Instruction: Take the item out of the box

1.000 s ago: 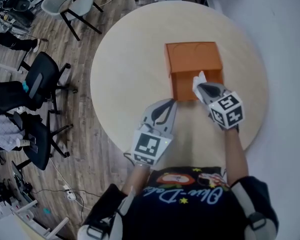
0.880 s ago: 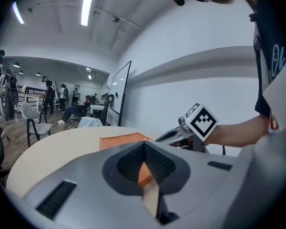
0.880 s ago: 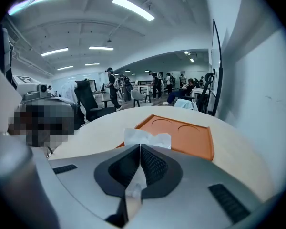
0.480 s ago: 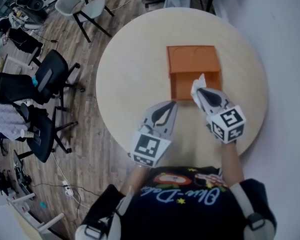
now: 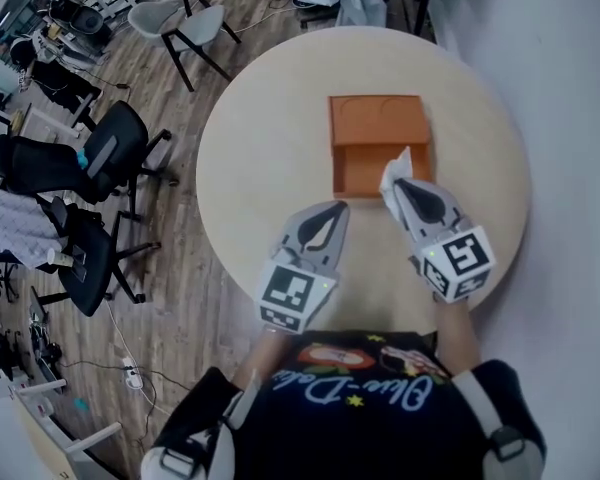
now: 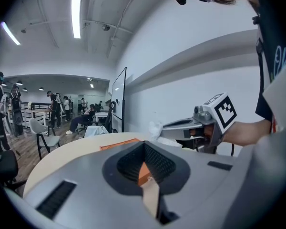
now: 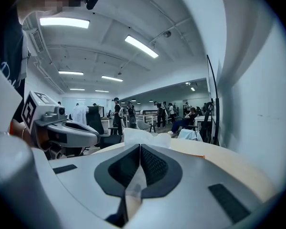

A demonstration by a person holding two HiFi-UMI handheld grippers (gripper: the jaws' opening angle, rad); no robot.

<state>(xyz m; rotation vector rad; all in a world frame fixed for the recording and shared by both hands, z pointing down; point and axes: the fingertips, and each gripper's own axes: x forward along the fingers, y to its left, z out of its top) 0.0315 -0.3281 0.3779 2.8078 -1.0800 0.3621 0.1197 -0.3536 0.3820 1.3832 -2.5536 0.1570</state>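
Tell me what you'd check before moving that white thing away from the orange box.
1. Grip on the white item: ok, the right gripper is shut on it.
2. Item free of the orange box: cannot tell; from above it overlaps the box's near edge.
3. Left gripper out of the way: ok, shut, holding nothing, beside the box.
4. Box sitting flat on the table: ok.
5. Room to set the item down: ok, bare tabletop left of the box.

Head view: high, steeply down over whole round table (image 5: 250, 138). Left gripper view: low at tabletop, faces right gripper (image 6: 163, 126). Right gripper view: low, faces left gripper (image 7: 101, 137). All share orange box (image 5: 378, 118).
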